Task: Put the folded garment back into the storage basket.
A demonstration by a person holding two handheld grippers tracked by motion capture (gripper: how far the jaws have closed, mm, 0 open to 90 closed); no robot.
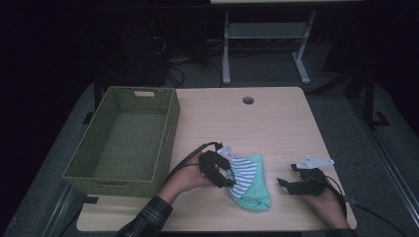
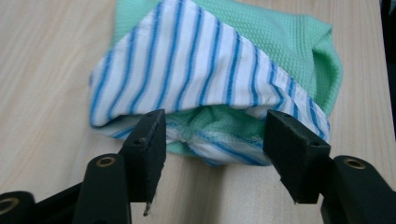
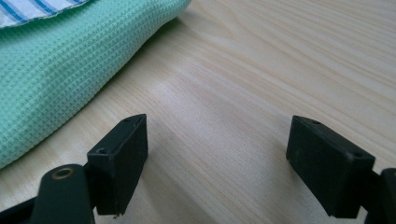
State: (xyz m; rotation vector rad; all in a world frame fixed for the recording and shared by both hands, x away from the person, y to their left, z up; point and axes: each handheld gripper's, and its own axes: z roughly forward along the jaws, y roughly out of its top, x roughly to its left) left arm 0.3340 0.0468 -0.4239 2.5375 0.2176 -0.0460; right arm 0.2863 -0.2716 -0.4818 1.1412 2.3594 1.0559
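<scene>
Dark room; grey carpeted floor (image 1: 346, 113) around table, white metal frame of second table (image 1: 267, 34) behind, tangled cables on floor at back left. Pale wood-grain rectangular tabletop (image 1: 276, 128), round cable hole (image 1: 248, 100) near far edge. Olive-green woven rectangular basket (image 1: 170, 123) on left part of table. Folded mint-green waffle-weave cloth with white, blue-striped cloth layer on top (image 1: 249, 180) lies flat near front centre. Left gripper (image 1: 228, 178) at cloth's left edge, jaws spread wide either side of fold, pads not pressing. Right gripper (image 1: 281, 183) just right of cloth, jaws wide, bare wood between.
</scene>
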